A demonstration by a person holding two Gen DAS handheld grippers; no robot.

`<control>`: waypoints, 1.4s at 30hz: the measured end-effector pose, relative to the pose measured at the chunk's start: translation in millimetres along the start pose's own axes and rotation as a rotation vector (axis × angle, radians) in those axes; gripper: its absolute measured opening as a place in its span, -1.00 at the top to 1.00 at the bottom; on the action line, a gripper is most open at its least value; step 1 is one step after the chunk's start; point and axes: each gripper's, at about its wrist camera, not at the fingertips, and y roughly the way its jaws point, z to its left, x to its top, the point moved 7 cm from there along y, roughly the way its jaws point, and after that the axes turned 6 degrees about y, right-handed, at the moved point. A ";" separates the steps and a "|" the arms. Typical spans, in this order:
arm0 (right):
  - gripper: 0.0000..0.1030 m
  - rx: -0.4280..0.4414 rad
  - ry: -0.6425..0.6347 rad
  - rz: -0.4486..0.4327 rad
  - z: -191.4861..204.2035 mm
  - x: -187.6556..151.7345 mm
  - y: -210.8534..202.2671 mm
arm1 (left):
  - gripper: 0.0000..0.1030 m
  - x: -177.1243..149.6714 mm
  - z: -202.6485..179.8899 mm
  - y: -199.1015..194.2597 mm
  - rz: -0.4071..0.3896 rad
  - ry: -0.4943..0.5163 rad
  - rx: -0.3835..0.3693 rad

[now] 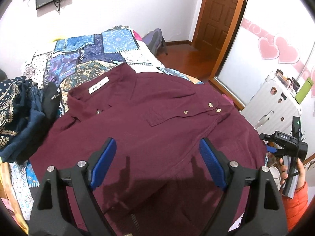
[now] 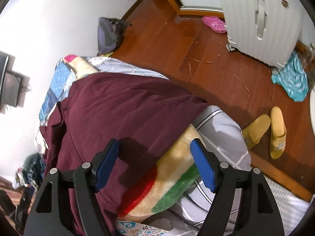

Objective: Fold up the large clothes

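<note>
Patchwork bed [image 1: 82,59], maroon shirt [image 1: 149,114] spread flat (collar far), both jaws apart

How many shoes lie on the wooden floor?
3. A pink clog lies by the white suitcase. Two yellow slippers lie side by side near the bed's edge. More may be hidden by the bed.

Maroon button-up shirt [image 1: 149,118] with pale metallic buttons and white neck label. Patchwork bedcover [image 1: 94,55]: blue, purple, white prints. Striped fleece blanket [image 2: 169,179]: cream, red, green. Grey duvet [image 2: 222,129], white-lined checks. Mustard-yellow slippers [image 2: 265,131]. Pink clog [image 2: 214,24]. Blue gripper pads [image 1: 103,163].
</note>
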 end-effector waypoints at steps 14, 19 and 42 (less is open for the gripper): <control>0.25 -0.028 0.103 -0.046 -5.8 31.5 20.1 | -0.67 -34.3 35.5 -31.5 -0.021 -0.031 0.075; 0.78 -0.018 0.113 -0.098 -5.5 32.8 7.0 | -0.67 -40.9 51.9 -37.9 -0.027 -0.085 0.087; 0.80 0.200 -0.679 0.015 214.2 -111.8 1.3 | -0.67 -52.4 56.6 -50.0 -0.060 -0.113 0.051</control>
